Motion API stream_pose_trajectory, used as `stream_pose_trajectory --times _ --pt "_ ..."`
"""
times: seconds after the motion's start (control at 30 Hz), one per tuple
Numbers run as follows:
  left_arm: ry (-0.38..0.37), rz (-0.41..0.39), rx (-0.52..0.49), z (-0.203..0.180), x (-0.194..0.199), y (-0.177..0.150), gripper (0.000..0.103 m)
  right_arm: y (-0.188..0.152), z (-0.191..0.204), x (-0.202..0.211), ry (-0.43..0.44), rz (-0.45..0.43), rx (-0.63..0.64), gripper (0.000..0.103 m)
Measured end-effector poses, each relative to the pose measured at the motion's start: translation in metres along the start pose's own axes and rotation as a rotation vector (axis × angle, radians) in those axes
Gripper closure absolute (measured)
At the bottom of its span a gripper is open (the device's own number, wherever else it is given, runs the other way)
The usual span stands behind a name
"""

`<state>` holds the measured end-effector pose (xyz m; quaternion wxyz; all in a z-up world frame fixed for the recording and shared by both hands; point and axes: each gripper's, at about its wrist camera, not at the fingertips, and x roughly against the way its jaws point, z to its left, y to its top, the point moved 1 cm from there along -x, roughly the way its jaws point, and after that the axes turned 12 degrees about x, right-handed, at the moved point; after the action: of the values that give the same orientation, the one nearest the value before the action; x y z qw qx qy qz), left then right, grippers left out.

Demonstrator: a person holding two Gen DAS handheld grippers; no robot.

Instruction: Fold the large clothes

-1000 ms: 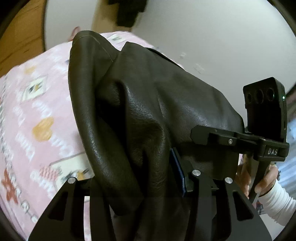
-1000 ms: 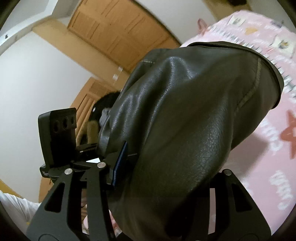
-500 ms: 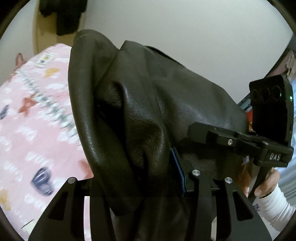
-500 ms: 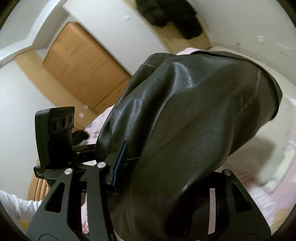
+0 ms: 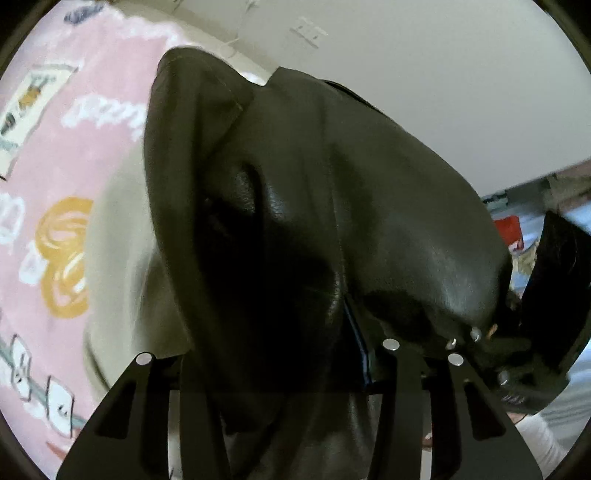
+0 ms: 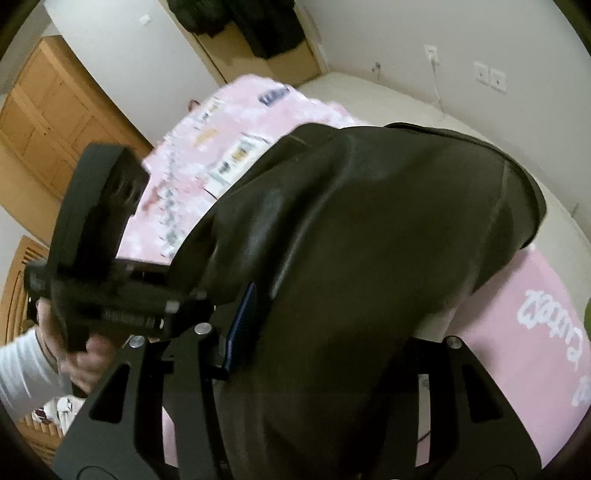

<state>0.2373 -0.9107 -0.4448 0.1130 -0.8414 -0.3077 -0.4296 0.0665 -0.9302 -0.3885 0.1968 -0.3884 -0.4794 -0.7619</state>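
Note:
A large dark leather jacket (image 5: pixel 369 206) fills the left wrist view. My left gripper (image 5: pixel 277 350) is shut on a bunched fold of it, and the blue pad (image 5: pixel 356 332) presses the leather. In the right wrist view the same jacket (image 6: pixel 388 229) hangs over my right gripper (image 6: pixel 325 339), which is shut on another fold beside its blue pad (image 6: pixel 242 325). The jacket is lifted above the bed and hides the fingertips of both grippers. The housing of the other gripper shows at the right edge (image 5: pixel 550 295) and at the left (image 6: pixel 96 229), held by a hand in a white sleeve (image 6: pixel 22 373).
Below lies a bed with a pink printed sheet (image 5: pixel 55 155) (image 6: pixel 229 129) and a bare white mattress edge (image 6: pixel 369 96). A wooden wardrobe (image 6: pixel 48 122), dark clothes hanging on the wall (image 6: pixel 258 26) and wall sockets (image 6: pixel 489 75) stand behind it.
Both grippers have swung fast across the room and tipped downward with the jacket still clamped. The bed now fills more of both views and the pictures are blurred.

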Motion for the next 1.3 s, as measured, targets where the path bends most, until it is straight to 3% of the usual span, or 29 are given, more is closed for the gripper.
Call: stream_pose_trajectory --times 0.07,0.13,0.27,0.4,0.6,0.67,0.73,0.8,0.87,0.97,1.03,1.07,1.13,1.23,1.3 --pt "-0.040 0.006 0.031 0.010 0.002 0.005 0.062 -0.005 -0.005 -0.006 -0.013 0.016 -0.056 0.056" --pt "-0.045 0.025 0.042 0.019 0.003 0.006 0.062 -0.013 -0.016 -0.009 -0.029 0.038 -0.103 0.040" --pt "-0.024 0.082 0.008 0.021 0.003 0.010 0.060 -0.032 -0.003 0.000 -0.067 0.055 -0.139 0.036" --pt "-0.017 0.128 -0.028 0.023 0.017 0.030 0.061 -0.037 -0.015 0.019 -0.061 0.098 -0.258 0.033" --pt "0.094 0.202 -0.097 0.014 0.047 0.029 0.063 -0.046 -0.014 0.076 -0.248 0.172 -0.287 0.029" --pt "0.157 0.221 -0.101 0.007 0.053 0.020 0.063 -0.040 -0.009 0.085 -0.367 0.196 -0.223 0.031" --pt "0.192 0.218 -0.109 0.008 0.067 0.019 0.063 -0.028 -0.009 0.087 -0.407 0.190 -0.197 0.063" --pt "0.200 0.203 -0.123 0.007 0.077 0.025 0.065 -0.021 -0.022 0.084 -0.403 0.186 -0.214 0.069" --pt "0.263 0.163 -0.158 -0.003 0.087 0.030 0.065 -0.016 -0.040 0.080 -0.425 0.187 -0.212 0.070" --pt "0.326 0.028 -0.145 -0.021 0.119 0.033 0.065 -0.002 -0.075 0.075 -0.350 0.090 -0.233 0.070" --pt "0.299 -0.058 -0.144 -0.044 0.131 0.023 0.065 0.011 -0.087 0.067 -0.321 0.074 -0.195 0.070" --pt "0.263 -0.085 -0.121 -0.057 0.127 0.012 0.065 0.014 -0.090 0.063 -0.314 0.080 -0.185 0.070" --pt "0.264 -0.116 -0.058 -0.079 0.098 -0.013 0.064 0.020 -0.103 0.042 -0.314 0.127 -0.167 0.070" --pt "0.328 -0.058 0.033 -0.067 0.020 -0.047 0.064 0.028 -0.119 0.015 -0.326 0.202 -0.146 0.070" --pt "0.375 -0.089 0.033 -0.064 -0.005 -0.060 0.063 0.032 -0.126 -0.007 -0.369 0.316 -0.092 0.055"
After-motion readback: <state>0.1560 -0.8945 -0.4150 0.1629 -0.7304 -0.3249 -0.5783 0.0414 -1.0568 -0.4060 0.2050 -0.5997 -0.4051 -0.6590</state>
